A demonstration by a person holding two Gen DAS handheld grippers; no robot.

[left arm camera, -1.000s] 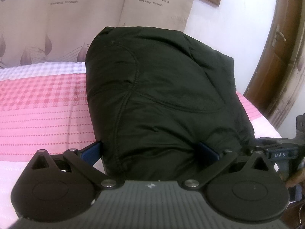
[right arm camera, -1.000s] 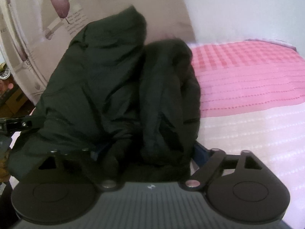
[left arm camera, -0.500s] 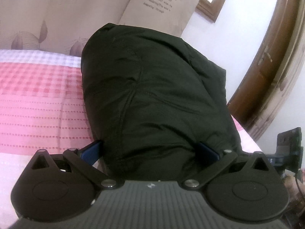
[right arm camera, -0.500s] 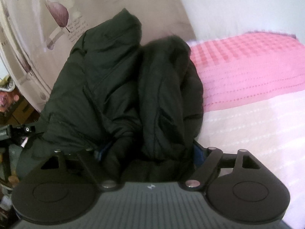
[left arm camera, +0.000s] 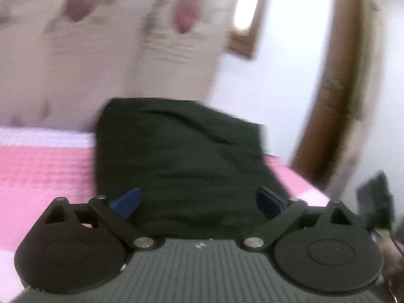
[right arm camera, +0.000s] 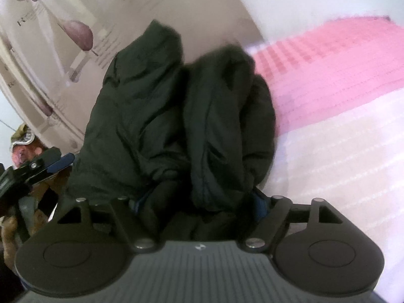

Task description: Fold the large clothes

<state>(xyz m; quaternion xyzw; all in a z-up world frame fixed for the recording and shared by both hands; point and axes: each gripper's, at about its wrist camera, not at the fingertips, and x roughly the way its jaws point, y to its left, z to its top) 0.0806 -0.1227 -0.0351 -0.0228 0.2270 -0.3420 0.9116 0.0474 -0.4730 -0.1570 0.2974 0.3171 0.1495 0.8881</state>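
Note:
A large dark green padded jacket (left arm camera: 176, 159) lies folded in a bulky bundle on the pink checked bed (left arm camera: 43, 171). My left gripper (left arm camera: 197, 202) is open, its blue fingertips (left arm camera: 126, 202) spread wide and free in front of the bundle's near edge. The left wrist view is blurred by motion. In the right wrist view the jacket (right arm camera: 161, 116) stands bunched in thick folds. My right gripper (right arm camera: 197, 204) has its jaws wide around a fold; the fingertips are mostly buried in cloth. The left gripper also shows in the right wrist view (right arm camera: 38, 164) at the left.
A beige curtain with leaf print (left arm camera: 106, 50) hangs behind the bed. A brown wooden door frame (left arm camera: 328, 101) and a white wall (left arm camera: 285, 75) are at the right. The bed's pale pink part (right arm camera: 341, 166) stretches to the right of the jacket.
My left gripper has let go of the jacket and pulled back and up; its fingertips now stand free. The bundle looks lower and flatter. The right gripper stays in the folds.

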